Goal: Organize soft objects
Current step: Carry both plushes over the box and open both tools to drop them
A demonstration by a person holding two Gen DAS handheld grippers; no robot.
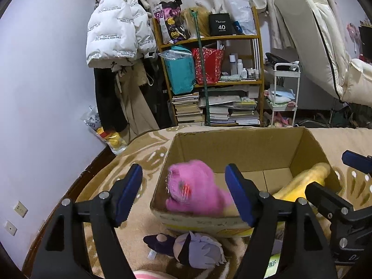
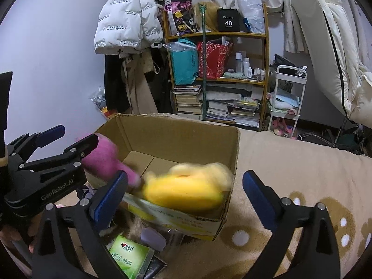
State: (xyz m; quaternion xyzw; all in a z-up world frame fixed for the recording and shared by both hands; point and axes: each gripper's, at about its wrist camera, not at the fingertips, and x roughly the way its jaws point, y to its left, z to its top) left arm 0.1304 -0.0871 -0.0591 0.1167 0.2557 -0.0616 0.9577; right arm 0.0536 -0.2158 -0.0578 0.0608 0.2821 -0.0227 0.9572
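Left wrist: beige patterned blanket (image 1: 144,153), lilac wall (image 1: 46,93), cluttered bookshelf (image 1: 214,69).

My left claw (image 2: 50,150) reads "GenRobot.AI" on its body. Above the carton (image 2: 176,130), a black box (image 2: 228,20) on the shelf says "40"; the white jacket (image 2: 126,21) repeats "The only leading fashion".

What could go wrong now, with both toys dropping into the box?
1. The pink toy lies against the near left wall of the box, partly above the rim; it might tip out.
2. The yellow toy looks blurred, so it may yet roll; its end leans on the right wall.
3. The left gripper and right gripper, both open, are close together and might collide.
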